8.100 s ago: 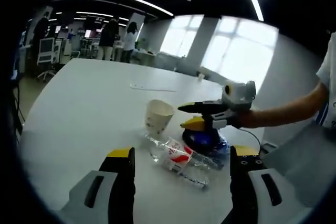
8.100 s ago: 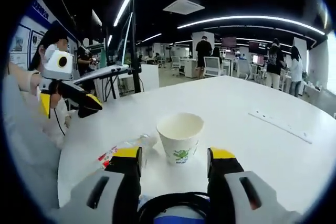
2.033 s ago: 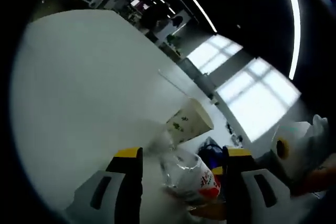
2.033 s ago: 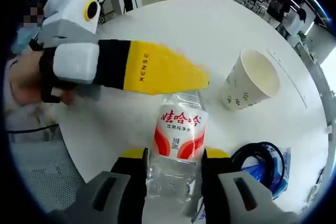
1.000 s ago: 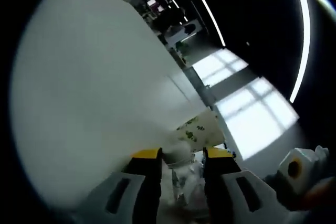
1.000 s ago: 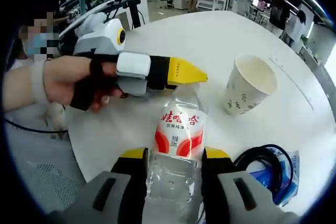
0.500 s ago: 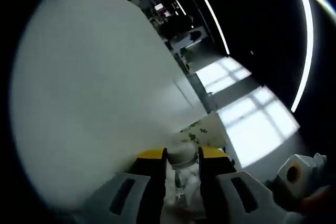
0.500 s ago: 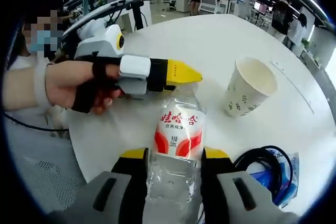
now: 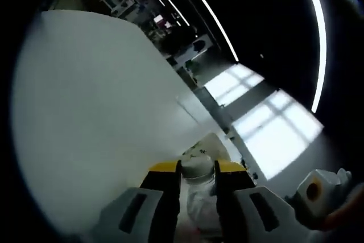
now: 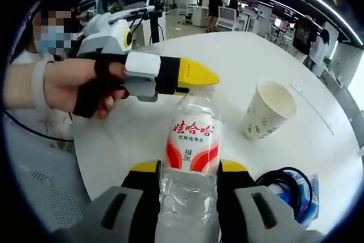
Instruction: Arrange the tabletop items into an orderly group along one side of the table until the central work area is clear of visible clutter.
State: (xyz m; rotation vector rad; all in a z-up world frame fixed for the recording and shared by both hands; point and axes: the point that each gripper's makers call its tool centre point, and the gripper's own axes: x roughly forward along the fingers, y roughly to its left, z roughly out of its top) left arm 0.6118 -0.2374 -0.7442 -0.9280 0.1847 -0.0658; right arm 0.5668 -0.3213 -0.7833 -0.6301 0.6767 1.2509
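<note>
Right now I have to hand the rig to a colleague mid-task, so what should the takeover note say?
Right gripper: shut on the water bottle's body, holding it upright above the white table.
Left gripper: shut on the bottle's cap; in the right gripper view it reaches in from the left at the bottle's top.
Paper cup: upright on the table, right of the bottle.
Black cable: coiled on a blue packet near the table edge.
Done: bottle picked up.
Left: set the bottle down and group it, the cup, cable and packet along one side.
</note>
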